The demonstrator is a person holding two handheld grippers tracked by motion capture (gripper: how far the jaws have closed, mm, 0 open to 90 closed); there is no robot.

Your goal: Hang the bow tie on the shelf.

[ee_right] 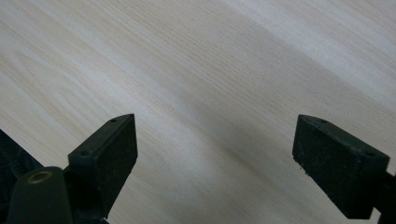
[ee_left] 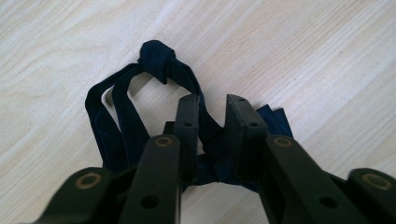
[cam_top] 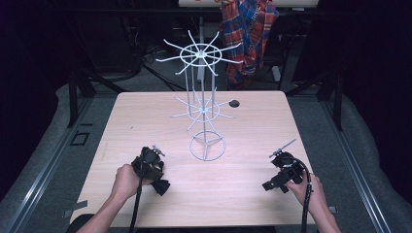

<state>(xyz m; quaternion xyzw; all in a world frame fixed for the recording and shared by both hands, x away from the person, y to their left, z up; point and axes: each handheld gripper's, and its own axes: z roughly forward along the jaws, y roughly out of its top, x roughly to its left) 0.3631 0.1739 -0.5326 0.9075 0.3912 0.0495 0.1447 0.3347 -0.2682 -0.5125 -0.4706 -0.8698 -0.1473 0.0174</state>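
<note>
High view: white wire rack [cam_top: 204,109] mid-table [cam_top: 262,126], plaid cloth [cam_top: 248,34] behind.

Wire rack [cam_top: 201,104] mid-table, sides open

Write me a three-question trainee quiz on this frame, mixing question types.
1. True or false: the right hand-held gripper is shut on a piece of cloth.
2. What is the left hand-held gripper closed around? A) a dark blue knotted fabric band B) a wire hook C) a plaid shirt
3. Fill in: the white wire rack stands on the ____, between the two grippers and farther from the person.

Key
1. False: its jaws are wide apart over bare table.
2. A: the dark blue fabric band runs between its jaws.
3. table
</note>
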